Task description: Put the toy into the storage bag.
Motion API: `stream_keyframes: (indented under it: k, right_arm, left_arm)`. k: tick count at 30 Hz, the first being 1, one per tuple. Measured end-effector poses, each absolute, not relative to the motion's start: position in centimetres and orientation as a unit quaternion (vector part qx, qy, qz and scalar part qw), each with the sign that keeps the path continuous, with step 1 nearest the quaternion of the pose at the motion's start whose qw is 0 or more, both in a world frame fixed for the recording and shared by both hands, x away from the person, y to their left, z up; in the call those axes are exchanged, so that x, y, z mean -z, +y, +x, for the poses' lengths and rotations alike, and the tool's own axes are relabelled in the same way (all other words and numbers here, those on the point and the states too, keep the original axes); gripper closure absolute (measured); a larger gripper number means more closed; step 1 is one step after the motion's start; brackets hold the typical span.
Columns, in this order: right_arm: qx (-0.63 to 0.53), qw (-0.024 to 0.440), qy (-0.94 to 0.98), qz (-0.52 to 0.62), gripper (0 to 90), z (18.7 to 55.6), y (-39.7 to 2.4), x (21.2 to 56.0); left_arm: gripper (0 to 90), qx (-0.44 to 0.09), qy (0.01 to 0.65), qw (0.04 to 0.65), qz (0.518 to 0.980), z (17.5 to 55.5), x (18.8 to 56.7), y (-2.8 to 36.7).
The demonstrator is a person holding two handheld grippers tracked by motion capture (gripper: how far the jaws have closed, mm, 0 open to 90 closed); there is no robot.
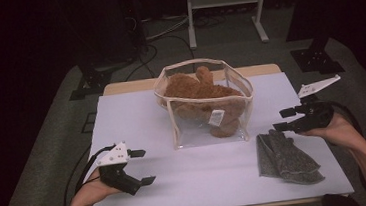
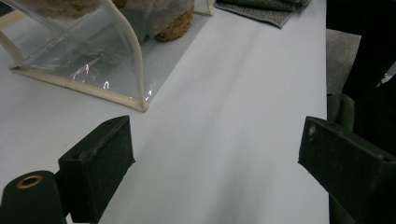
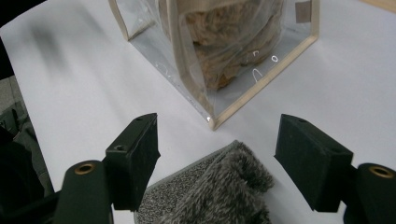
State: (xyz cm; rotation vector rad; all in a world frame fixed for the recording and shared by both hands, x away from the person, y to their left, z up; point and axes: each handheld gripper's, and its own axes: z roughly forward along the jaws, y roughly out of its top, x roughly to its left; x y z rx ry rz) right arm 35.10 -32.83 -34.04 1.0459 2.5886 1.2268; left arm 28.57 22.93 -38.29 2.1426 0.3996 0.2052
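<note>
Right gripper (image 3: 217, 161), jaws apart over folded grey fuzzy cloth (image 3: 219, 193), may snag clear plastic bag (image 3: 219, 60) at 12 o'clock; left gripper (image 1: 140, 167) gapes idle.

The table (image 1: 136, 112) lies bare along its whole left side and across the front middle, giving wide passage between the two grippers. The clear bag (image 1: 206, 106) holding a plush toy (image 1: 197, 89) stands at centre back and blocks the way there. The grey cloth (image 1: 286, 156) lies front right, just beside the bag's corner, a narrow strip of table between them
</note>
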Motion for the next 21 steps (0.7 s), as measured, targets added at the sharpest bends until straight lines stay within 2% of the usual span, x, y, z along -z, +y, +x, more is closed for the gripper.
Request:
stream_keyframes:
  k: [21]
  right_arm:
    - [-0.415, 0.037, 0.833, 0.364, 28.1, 33.0, -34.3, 37.6]
  left_arm:
    - [9.0, -0.084, 0.165, 0.460, 0.868, 28.5, 38.4, 22.9]
